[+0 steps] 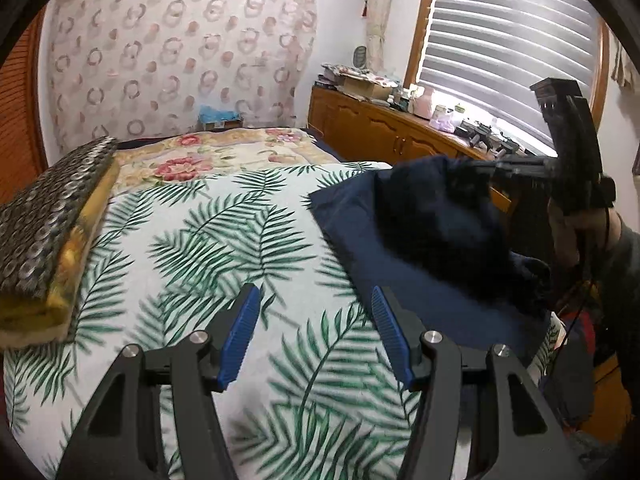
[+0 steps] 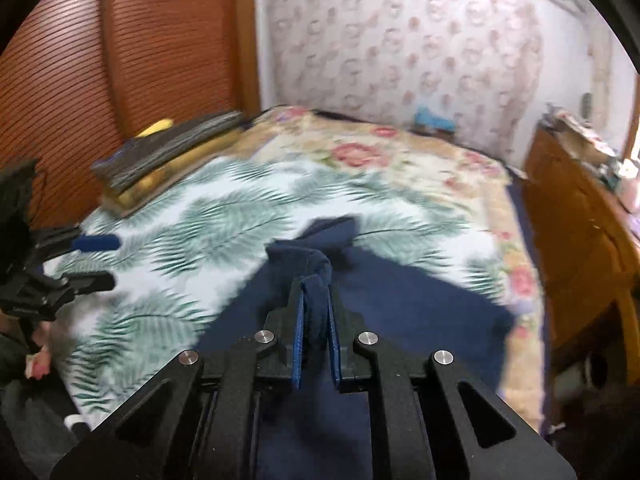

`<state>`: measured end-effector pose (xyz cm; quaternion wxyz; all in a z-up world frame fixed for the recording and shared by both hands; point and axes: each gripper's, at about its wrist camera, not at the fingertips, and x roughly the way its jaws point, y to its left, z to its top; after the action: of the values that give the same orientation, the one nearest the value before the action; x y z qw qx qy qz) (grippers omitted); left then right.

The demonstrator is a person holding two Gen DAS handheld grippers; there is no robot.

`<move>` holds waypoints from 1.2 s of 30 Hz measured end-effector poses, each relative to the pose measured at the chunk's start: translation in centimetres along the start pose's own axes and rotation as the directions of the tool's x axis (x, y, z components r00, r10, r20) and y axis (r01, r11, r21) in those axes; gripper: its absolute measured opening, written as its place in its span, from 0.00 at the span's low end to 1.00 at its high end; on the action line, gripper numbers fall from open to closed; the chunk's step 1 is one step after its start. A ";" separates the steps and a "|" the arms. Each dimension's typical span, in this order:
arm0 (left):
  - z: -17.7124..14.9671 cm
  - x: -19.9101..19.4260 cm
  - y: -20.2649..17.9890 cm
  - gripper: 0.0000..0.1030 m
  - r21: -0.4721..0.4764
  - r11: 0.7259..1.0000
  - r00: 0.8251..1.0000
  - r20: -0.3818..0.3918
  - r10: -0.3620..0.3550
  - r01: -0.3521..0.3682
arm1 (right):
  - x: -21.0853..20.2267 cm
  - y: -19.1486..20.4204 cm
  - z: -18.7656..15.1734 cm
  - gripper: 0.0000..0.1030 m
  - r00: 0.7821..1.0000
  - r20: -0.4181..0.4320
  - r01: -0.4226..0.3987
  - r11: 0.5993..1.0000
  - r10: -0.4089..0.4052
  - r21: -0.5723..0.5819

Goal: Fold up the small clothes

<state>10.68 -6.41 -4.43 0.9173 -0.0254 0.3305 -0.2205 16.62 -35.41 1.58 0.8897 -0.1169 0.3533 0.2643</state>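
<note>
Gripping: right gripper (image 2: 314,300), its jaws clamped on a bunched edge of the navy garment (image 2: 400,300), lifted off the bed (image 2: 224,220).
Left gripper (image 1: 316,320): jaws apart, empty, just beside the garment's near corner above the palm-leaf cover.
Garment position: mostly flat on the bed, one part raised toward the right.
Risk, slip: the pinch looks narrow and rolled; a quick pull could free it.
Risk, crooked fold: with the far side unpinned, the cloth may drag.
</note>
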 end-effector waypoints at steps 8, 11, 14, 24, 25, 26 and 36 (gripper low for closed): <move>4.0 4.8 -1.2 0.56 0.045 0.999 0.998 -0.057 -0.025 0.027 | 1.2 -10.0 0.4 0.08 0.990 -0.049 0.134 0.989 -0.131 0.069; 5.1 6.9 -1.6 0.56 0.053 0.998 0.996 -0.082 -0.024 0.029 | 2.6 -12.5 0.3 0.08 0.988 -0.071 0.140 0.986 -0.134 0.086; 5.9 8.9 -1.7 0.56 0.058 0.998 0.994 -0.103 -0.018 0.024 | 3.5 -13.8 0.1 0.08 0.989 -0.083 0.126 0.988 -0.119 0.093; 8.1 14.4 -0.7 0.56 0.074 0.997 0.988 -0.154 0.035 -0.024 | 5.5 -15.4 -1.5 0.60 0.992 -0.081 0.109 0.982 -0.098 0.155; 8.3 14.9 -0.8 0.56 0.077 0.997 0.987 -0.157 0.032 -0.020 | 5.7 -15.3 -1.8 0.60 0.991 -0.089 0.115 0.982 -0.102 0.153; 8.5 15.3 -0.9 0.56 0.080 0.997 0.986 -0.162 0.029 -0.016 | 6.0 -15.2 -2.0 0.60 0.990 -0.096 0.118 0.981 -0.104 0.152; 9.2 19.4 -0.9 0.56 0.087 0.996 0.977 -0.212 0.035 -0.016 | 8.8 -16.5 -4.6 0.62 0.984 -0.162 0.105 0.973 -0.072 0.207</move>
<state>29.34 -16.31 -8.64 0.8797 0.0417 0.4174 -0.2240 28.48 -47.53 -7.53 0.8781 -0.0557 0.4419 0.1747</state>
